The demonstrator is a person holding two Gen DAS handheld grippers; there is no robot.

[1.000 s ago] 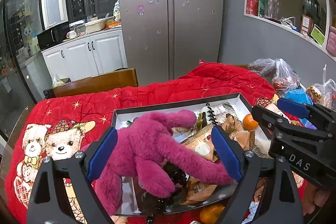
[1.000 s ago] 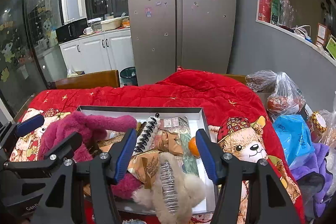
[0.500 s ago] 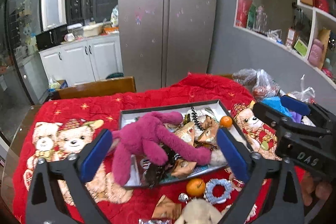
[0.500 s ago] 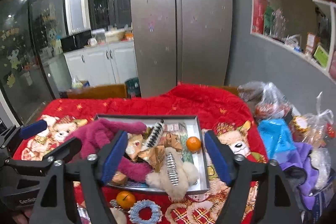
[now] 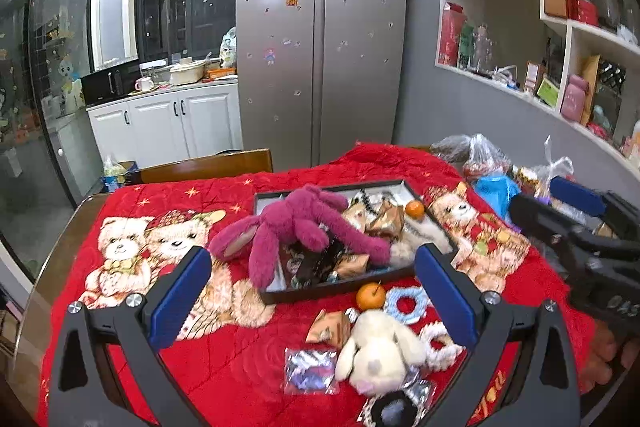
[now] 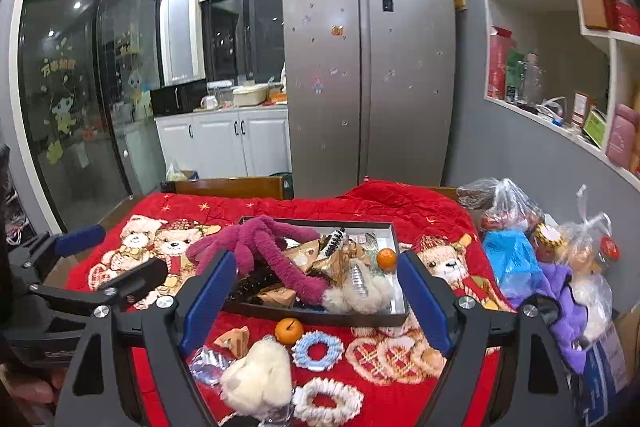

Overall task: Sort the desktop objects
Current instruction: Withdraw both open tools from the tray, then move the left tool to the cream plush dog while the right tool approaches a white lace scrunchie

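A dark tray (image 5: pixel 340 293) (image 6: pixel 394 231) on the red bear-print cloth holds a magenta plush toy (image 5: pixel 296 223) (image 6: pixel 264 247), snack packets, a hair claw, a fluffy clip and an orange (image 5: pixel 415 209) (image 6: pixel 386 259). In front of the tray lie another orange (image 5: pixel 370 295) (image 6: pixel 289 331), a blue scrunchie (image 5: pixel 406 303) (image 6: pixel 318 345), a white scrunchie (image 6: pixel 329 399), a cream plush dog (image 5: pixel 378 351) (image 6: pixel 258 375) and foil packets (image 5: pixel 310 371). My left gripper (image 5: pixel 312 301) and right gripper (image 6: pixel 316 301) are both open and empty, held back above the loose items.
Plastic bags and a purple cloth (image 6: pixel 560 291) crowd the table's right side. A wooden chair back (image 5: pixel 208 165) stands behind the table. A fridge (image 5: pixel 320 47), white cabinets and wall shelves are further back. The right gripper also shows in the left wrist view (image 5: pixel 580 227).
Both grippers have pulled back and up from the tray. The tray now looks smaller, and the loose items in front of it have come into view.
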